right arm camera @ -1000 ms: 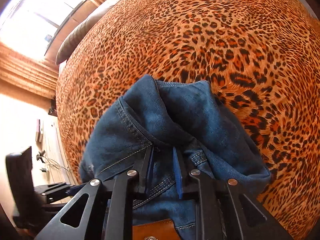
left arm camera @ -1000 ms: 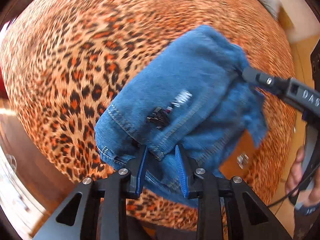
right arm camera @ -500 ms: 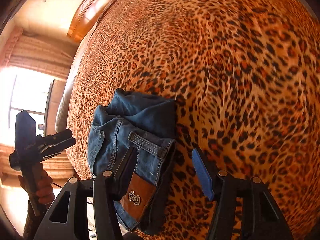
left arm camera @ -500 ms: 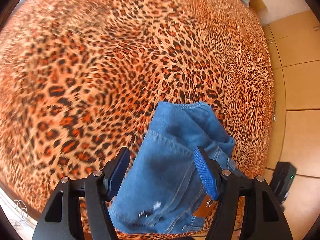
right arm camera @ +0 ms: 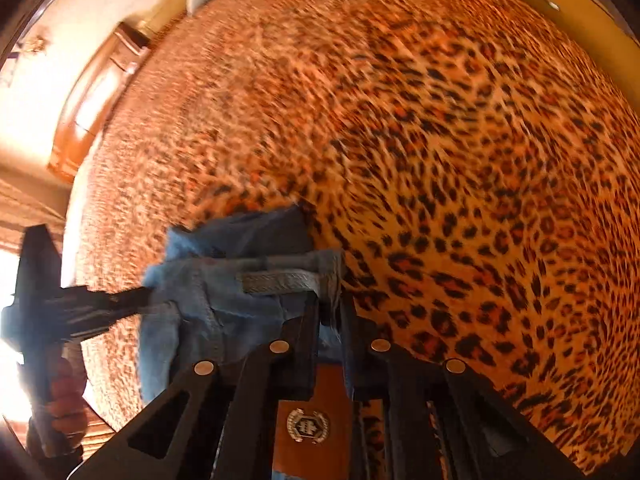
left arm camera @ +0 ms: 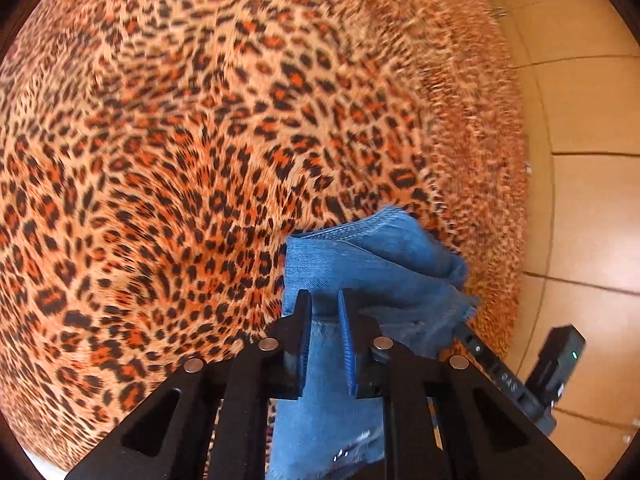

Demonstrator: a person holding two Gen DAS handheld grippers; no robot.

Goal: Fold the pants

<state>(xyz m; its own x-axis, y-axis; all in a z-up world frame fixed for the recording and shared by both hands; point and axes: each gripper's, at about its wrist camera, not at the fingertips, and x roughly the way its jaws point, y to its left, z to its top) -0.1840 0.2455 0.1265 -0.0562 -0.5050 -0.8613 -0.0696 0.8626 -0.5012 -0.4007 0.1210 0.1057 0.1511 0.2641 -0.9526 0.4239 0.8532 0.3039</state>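
Folded blue denim pants (left arm camera: 372, 268), bunched at lower centre of both wrist views, lying on a leopard-print bedspread (left arm camera: 180, 140) near its edge. Brown leather waistband patch (right arm camera: 310, 420) with a crest at the bottom of the right wrist view, belt loop (right arm camera: 280, 282) just above.

Left gripper (left arm camera: 323, 320) entering from the bottom of its frame — jaws drawn close together, clamped on a denim fold. Right gripper (right arm camera: 329, 316) likewise at bottom centre, jaws nearly together on the waistband fabric. Left gripper (right arm camera: 100, 306) reaching in from the left edge of the right wrist view, tip touching the denim, gripped below by a hand (right arm camera: 66, 404).

Bedspread filling most of both frames, blurred. Tan tiled floor (left arm camera: 580, 160) along the right of the left wrist view; wooden furniture (right arm camera: 92, 100) and pale wall at upper left of the right wrist view.
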